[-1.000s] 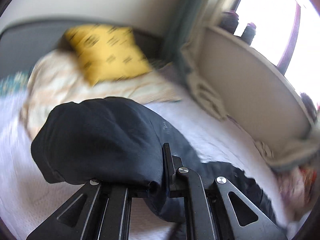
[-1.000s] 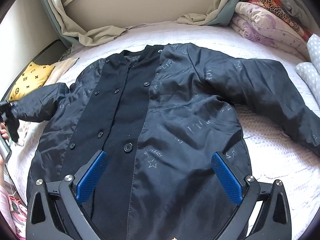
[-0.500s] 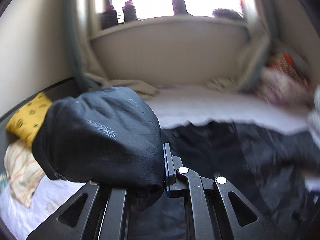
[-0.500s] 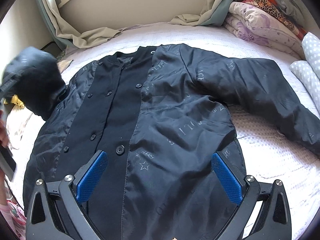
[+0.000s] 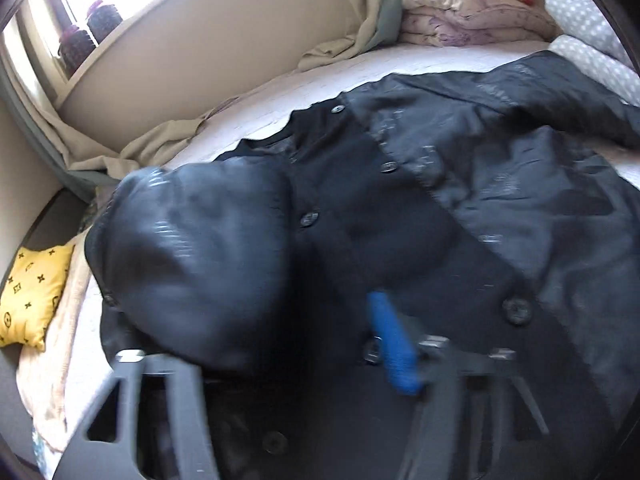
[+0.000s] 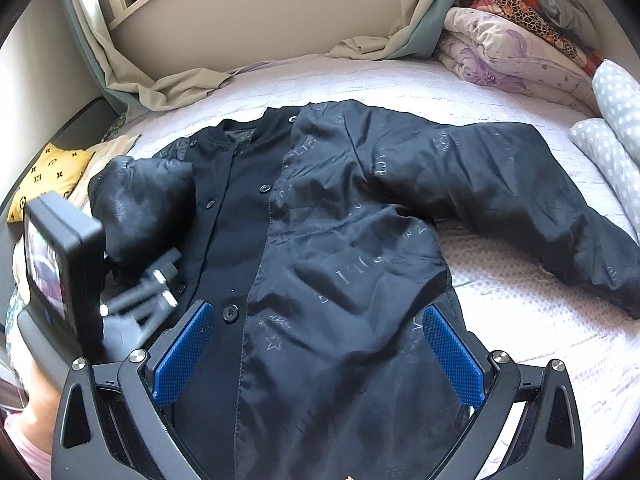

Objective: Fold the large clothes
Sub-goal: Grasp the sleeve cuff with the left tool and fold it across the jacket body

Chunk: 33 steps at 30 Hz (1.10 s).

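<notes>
On bed (image 6: 400,80): jacket (image 6: 340,240) — collar toward window, long axis collar-to-hem.
Left gripper (image 5: 288,360): now spread — previously pinching sleeve (image 5: 192,264).
Right gripper (image 6: 320,352): spread.

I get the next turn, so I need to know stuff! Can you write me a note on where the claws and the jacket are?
Left claw: open, one sleeve bunched on one finger, over the jacket's front.
Right claw: open, empty, above the hem.
Jacket: flat on the bed, front up; other sleeve spread out sideways.
Done: first sleeve brought in.
Left: fold the other sleeve in, then the body.
</notes>
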### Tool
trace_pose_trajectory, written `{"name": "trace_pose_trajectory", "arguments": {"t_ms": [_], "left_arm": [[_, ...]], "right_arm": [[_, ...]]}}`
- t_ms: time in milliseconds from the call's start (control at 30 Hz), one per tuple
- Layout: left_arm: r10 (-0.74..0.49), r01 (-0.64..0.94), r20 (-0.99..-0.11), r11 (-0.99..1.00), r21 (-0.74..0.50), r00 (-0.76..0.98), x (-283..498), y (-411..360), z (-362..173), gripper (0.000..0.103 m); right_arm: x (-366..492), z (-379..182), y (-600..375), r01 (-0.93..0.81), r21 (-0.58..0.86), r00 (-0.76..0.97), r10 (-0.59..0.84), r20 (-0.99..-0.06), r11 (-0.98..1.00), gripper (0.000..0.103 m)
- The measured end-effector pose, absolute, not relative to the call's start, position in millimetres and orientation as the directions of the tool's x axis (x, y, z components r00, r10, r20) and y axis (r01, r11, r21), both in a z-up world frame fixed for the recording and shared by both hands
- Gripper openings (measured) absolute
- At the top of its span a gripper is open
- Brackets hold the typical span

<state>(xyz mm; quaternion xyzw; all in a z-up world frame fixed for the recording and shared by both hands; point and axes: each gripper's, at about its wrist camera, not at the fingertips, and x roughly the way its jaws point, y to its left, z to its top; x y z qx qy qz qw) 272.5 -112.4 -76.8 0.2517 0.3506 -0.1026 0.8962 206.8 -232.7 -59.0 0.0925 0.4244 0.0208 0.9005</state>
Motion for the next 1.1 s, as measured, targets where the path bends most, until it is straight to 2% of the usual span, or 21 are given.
{"name": "trace_pose_trajectory", "arguments": {"t_ms": [100,200,300,500,633,767,833,900,967,1100], "left_arm": [[-0.043,0.385,-0.705,0.86,0.335,0.708,259.5,-112.4,-68.0,0.082],[-0.119,0.4,-0.749,0.893,0.205,0.651,248.2,-95.0,-47.4,0.082],[-0.175,0.4,-0.771,0.91,0.112,0.613,237.9,-74.9,-27.4,0.087],[-0.234,0.457,-0.75,0.883,0.102,0.619,218.6,-68.0,-6.2,0.089],[-0.196,0.488,-0.743,0.85,0.197,0.64,209.6,-79.7,-5.0,0.089],[-0.29,0.509,-0.713,0.854,0.109,0.639,205.8,-65.0,23.8,0.089],[-0.294,0.461,-0.675,0.884,0.077,0.676,212.9,-44.5,42.0,0.089],[-0.244,0.367,-0.643,0.928,0.063,0.726,225.1,-15.7,53.1,0.089],[-0.127,0.203,-0.631,0.978,0.05,0.765,244.9,25.0,58.3,0.089],[0.051,-0.043,-0.625,0.999,0.029,0.779,266.7,89.0,61.5,0.089]], "right_arm": [[210.7,-63.9,-235.9,0.049,0.203,0.617,0.13,-0.776,0.978,0.103],[214.7,-73.2,-235.5,0.051,0.201,0.587,0.134,-0.798,0.978,0.103],[218.6,-84.2,-228.7,0.038,0.161,0.56,0.112,-0.821,0.986,0.103],[229.1,-116.1,-215.2,0.024,0.081,0.47,0.06,-0.881,0.996,0.103],[229.0,-132.3,-212.5,0.04,0.076,0.448,0.05,-0.893,0.996,0.103],[229.4,-131.7,-213.6,0.018,0.08,0.443,0.063,-0.894,0.997,0.103],[229.9,-123.3,-212.3,0.013,0.064,0.445,0.052,-0.894,0.998,0.102],[225.7,-105.7,-208.0,0.007,0.07,0.487,0.058,-0.871,0.997,0.093],[224.7,-81.9,-193.4,-0.04,0.064,0.543,0.075,-0.836,0.997,0.086],[230.8,-40.5,-138.4,-0.189,0.054,0.613,0.16,-0.774,0.98,0.081]]}}
